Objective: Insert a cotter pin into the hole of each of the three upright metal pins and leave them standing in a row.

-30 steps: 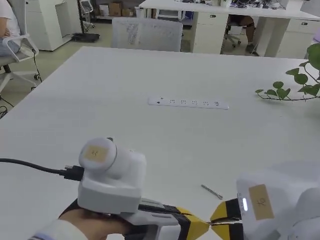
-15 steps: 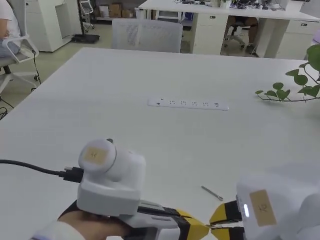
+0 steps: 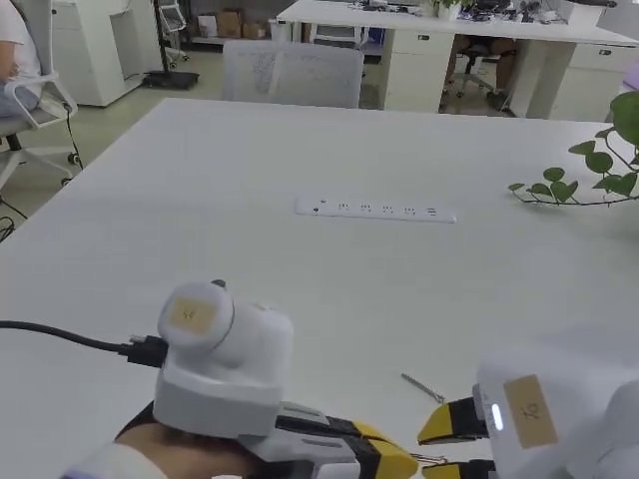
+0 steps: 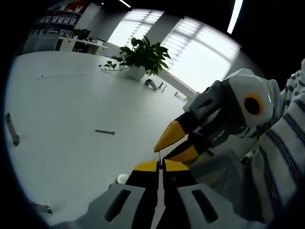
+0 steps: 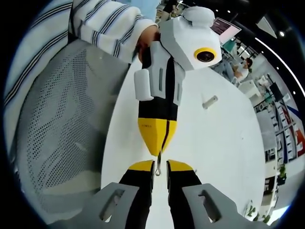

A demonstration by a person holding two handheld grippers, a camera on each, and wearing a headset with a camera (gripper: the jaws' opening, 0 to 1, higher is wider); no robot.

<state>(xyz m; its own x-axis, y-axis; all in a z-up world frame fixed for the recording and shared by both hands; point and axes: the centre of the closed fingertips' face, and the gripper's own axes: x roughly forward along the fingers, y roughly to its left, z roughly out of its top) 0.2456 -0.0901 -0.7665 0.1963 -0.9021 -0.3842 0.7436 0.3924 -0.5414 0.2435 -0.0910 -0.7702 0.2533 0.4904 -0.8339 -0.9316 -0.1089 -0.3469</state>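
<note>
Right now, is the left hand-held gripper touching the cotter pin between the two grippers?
Touching. The right gripper view shows the left hand-held gripper with jaws shut on the cotter pin, its looped end sticking out.

— What kind of place is this?
— An office, I think. The big white table [image 3: 300, 150] has a power strip [image 3: 375, 209] lying in its middle, and a mesh-backed chair [image 3: 293, 70] stands at its far side.
— Is there anything more?
— Yes. Beyond it are white desks [image 3: 429, 50] with drawer cabinets, a swivel chair [image 3: 40, 100] at the far left with a person [image 3: 12, 45] sitting, and cardboard boxes [image 3: 232, 18]. A leafy plant [image 3: 589, 170] is at the right, and wide windows [image 4: 205, 57] with blinds give daylight.
</note>
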